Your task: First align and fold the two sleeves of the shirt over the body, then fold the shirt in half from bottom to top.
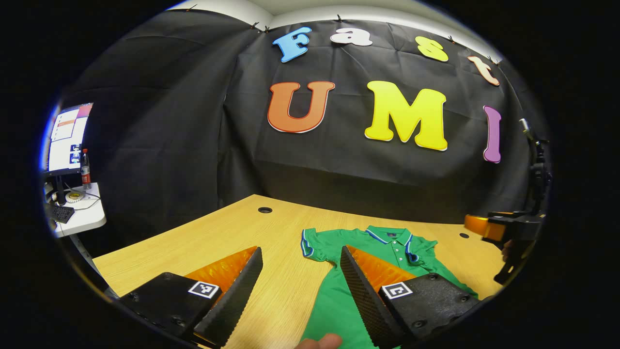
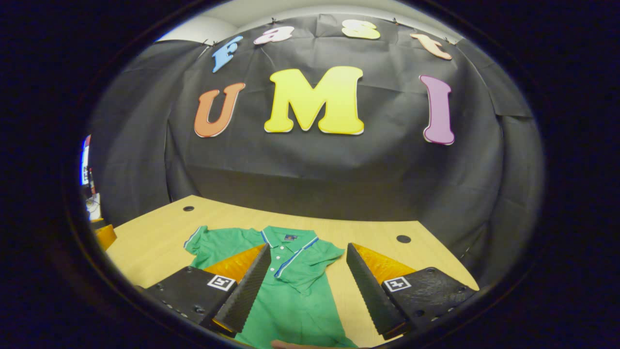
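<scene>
- The green short-sleeved polo shirt with blue-and-white trim (image 1: 387, 252) lies flat on the pale wooden table (image 1: 203, 237), collar toward the booth's black cloth wall, hem toward us; in the right gripper view the same shirt (image 2: 290, 300) shows one sleeve (image 2: 198, 242) spread out to the side, while the other sleeve (image 2: 322, 264) looks rumpled and partly turned in over the body
- We hold the left gripper (image 1: 300, 291) above the table with its fingers spread wide and nothing between them; the gap sits over bare wood and the shirt's near side edge
- We hold the right gripper (image 2: 307, 288) just as wide apart and empty, hovering over the chest and placket; seen from the left gripper view it is at the far edge (image 1: 503, 228)
- We judge neither sleeve is yet properly folded, so the task stands at its start
- The cloth should handle as light, soft and limp; it will sag and crease when lifted, and may slide on the smooth wood
- We would pinch each sleeve at its trimmed cuff (image 1: 307, 244), where the doubled hem gives firmer purchase, and for the last fold take both hem corners at once
- A fingertip (image 1: 322, 341) shows at the bottom edge
</scene>
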### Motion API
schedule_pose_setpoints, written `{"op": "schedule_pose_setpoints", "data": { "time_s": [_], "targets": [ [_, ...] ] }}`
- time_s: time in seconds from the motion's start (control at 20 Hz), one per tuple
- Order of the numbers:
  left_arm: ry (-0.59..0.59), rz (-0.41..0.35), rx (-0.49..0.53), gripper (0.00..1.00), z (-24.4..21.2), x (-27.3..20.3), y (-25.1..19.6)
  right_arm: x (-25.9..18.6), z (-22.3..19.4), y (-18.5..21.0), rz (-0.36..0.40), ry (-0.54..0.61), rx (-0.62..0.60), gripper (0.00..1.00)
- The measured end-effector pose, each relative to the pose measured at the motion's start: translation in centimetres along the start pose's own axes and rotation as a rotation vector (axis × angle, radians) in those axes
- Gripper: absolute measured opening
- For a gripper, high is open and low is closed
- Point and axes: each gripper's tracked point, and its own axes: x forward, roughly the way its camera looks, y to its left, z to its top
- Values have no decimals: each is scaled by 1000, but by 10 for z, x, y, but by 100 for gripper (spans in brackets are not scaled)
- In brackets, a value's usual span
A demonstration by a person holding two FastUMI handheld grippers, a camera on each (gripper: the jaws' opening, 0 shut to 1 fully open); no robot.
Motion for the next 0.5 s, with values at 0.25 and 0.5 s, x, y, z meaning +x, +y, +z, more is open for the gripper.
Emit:
{"op": "schedule_pose_setpoints", "data": {
  "time_s": [0.25, 0.5],
  "targets": [
    [78, -8, 56, 100, -7, 31, -7, -61, 1, -18, -38, -80, -97, 95],
    [265, -29, 32, 100, -13, 72, -13, -125, 5, -29, -38, -178, -84, 95]
  ]
}}
